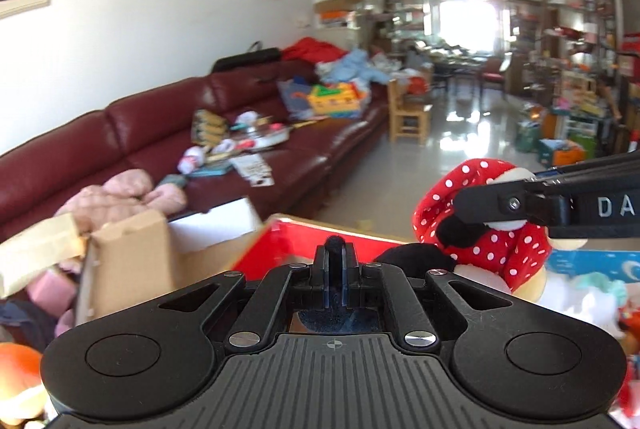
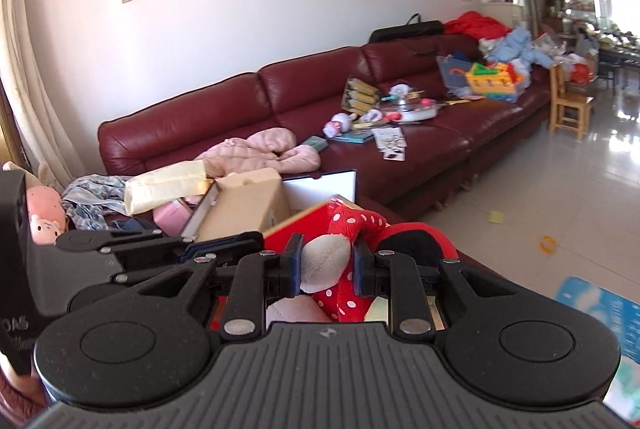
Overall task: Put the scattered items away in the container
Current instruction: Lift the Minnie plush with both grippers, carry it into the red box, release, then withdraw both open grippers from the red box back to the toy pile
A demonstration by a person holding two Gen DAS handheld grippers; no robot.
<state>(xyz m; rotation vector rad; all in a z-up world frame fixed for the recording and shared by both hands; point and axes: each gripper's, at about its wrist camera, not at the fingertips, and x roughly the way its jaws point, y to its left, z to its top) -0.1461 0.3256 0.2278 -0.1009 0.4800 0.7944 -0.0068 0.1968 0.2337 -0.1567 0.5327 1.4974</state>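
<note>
- Sofa [image 2: 280, 97]: dark red leather, along the white wall; its seats carry loose things (books, small toys, papers).
- Pink padded jacket [image 2: 256, 151]: crumpled on the sofa's near seat.
- Yellow toy set [image 2: 494, 79]: on the far sofa seat, beside a heap of pale blue clothing [image 2: 520, 47].
- Wooden chair [image 2: 570, 103]: small, on the tiled floor at the sofa's far end.
- Red box [image 1: 296, 245]: open container with cardboard-coloured rim, just ahead of both claws; a brown cardboard box [image 2: 244, 203] stands beside it.
- Plush mouse doll [image 1: 492, 225]: red dress with white dots, black ears, lifted above the near edge of the red box (whether it touches the box cannot be told).
- Right claw [image 2: 326, 269]: clamped on the plush mouse doll, blue pads pressing a white stuffed part and a fold of dotted cloth.
- Left claw [image 1: 335, 269]: fingers together, nothing between them, just beside the right claw and pointing over the red box.
- Yellow ring [image 2: 547, 243]: on the floor, well apart from the box.
</note>
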